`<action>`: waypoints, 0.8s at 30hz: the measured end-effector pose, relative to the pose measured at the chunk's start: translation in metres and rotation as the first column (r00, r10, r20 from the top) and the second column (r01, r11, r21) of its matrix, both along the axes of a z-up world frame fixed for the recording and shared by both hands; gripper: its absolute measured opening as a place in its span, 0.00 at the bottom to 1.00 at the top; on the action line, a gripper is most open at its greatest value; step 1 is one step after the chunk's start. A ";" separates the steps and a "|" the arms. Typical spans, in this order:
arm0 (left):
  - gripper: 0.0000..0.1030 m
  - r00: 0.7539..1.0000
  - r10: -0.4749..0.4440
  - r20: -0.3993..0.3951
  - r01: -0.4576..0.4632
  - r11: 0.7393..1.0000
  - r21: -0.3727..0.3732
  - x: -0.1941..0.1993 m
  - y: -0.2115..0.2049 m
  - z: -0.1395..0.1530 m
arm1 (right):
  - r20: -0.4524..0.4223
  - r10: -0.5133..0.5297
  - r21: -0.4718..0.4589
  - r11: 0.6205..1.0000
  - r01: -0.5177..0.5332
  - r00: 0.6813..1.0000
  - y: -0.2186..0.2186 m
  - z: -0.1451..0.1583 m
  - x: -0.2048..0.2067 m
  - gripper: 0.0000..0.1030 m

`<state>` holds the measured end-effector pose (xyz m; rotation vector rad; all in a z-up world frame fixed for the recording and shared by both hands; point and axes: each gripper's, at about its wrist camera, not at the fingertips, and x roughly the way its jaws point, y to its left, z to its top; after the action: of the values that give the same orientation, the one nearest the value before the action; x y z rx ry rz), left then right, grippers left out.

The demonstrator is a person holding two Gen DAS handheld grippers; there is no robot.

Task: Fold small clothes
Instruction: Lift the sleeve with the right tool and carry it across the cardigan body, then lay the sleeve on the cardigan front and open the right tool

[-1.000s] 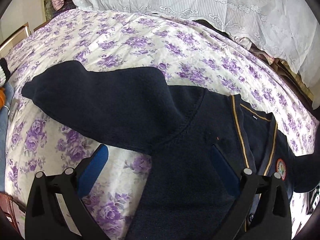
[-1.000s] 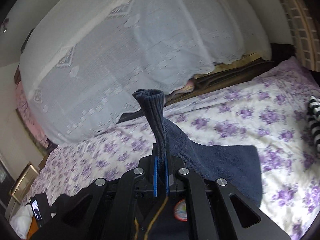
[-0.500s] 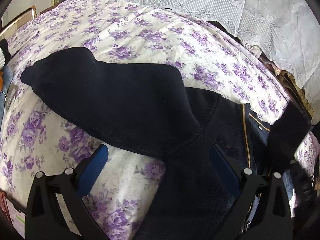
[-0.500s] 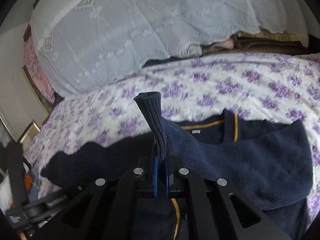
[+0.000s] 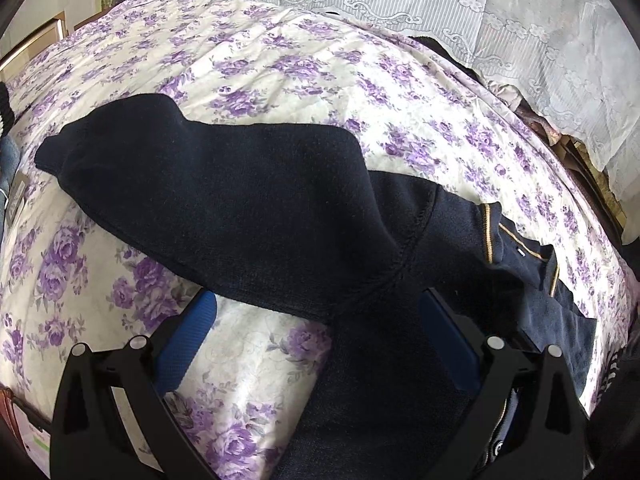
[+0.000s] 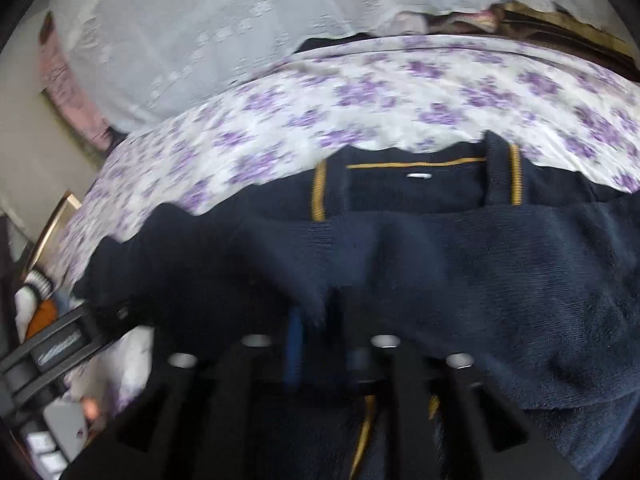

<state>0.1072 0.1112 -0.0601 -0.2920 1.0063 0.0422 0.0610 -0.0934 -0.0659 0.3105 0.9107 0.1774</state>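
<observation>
1. Since a second ago, my right gripper [image 6: 316, 320] had carried the sleeve cuff [image 6: 308, 304] down from upright onto the navy cardigan [image 6: 460, 264].
2. Its blurred fingers were narrow, pinching that cuff.
3. My left gripper [image 5: 316, 320] stood wide over the armpit, lower centre.
4. Left sleeve [image 5: 208, 192] stretched toward upper left across the floral bedsheet [image 5: 280, 60].

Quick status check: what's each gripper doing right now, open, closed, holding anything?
Left gripper: open, holding nothing, fingers straddling the navy sweater at the armpit.
Right gripper: blurred; fingers look nearly closed on the sweater's sleeve cuff.
</observation>
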 end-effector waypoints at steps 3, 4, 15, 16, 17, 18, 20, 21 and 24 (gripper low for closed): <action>0.96 1.000 0.003 0.005 -0.003 1.000 -0.009 0.000 0.003 0.001 | 0.047 0.053 -0.035 0.998 -0.052 0.997 -0.003 0.018 -0.022 0.39; 0.96 1.000 0.003 0.006 -0.003 1.000 -0.016 0.000 0.004 0.001 | 0.071 0.059 -0.048 0.997 -0.055 0.996 -0.008 0.026 -0.032 0.39; 0.96 0.961 -0.169 0.221 0.173 0.985 -0.001 -0.032 -0.050 0.041 | 0.126 -0.274 0.011 0.961 0.275 0.953 -0.174 0.048 -0.078 0.06; 0.96 0.955 -0.192 0.226 0.194 0.981 0.015 -0.033 -0.060 0.044 | 0.123 -0.280 0.009 0.960 0.281 0.952 -0.183 0.046 -0.076 0.06; 0.96 0.948 -0.226 0.225 0.222 0.974 0.044 -0.033 -0.075 0.046 | 0.119 -0.282 0.010 0.959 0.283 0.952 -0.190 0.045 -0.072 0.06; 0.96 0.941 -0.255 0.222 0.245 0.967 0.075 -0.033 -0.087 0.047 | 0.116 -0.284 0.014 0.959 0.284 0.952 -0.193 0.043 -0.069 0.06; 0.96 0.927 -0.305 0.217 0.273 0.948 0.166 -0.030 -0.112 0.048 | 0.106 -0.283 0.033 0.959 0.281 0.953 -0.201 0.038 -0.056 0.06; 0.96 0.921 -0.325 0.215 0.276 0.933 0.230 -0.025 -0.124 0.046 | 0.095 -0.282 0.045 0.959 0.279 0.955 -0.204 0.034 -0.047 0.06; 0.96 0.932 -0.328 0.156 0.261 0.904 0.338 -0.005 -0.140 0.028 | 0.052 -0.293 0.049 0.956 0.290 0.955 -0.210 0.014 -0.028 0.06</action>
<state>0.1026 -0.0287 -0.0324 0.1484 0.8089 -0.1045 0.0327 -0.3031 -0.0518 0.4715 0.7934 -0.0678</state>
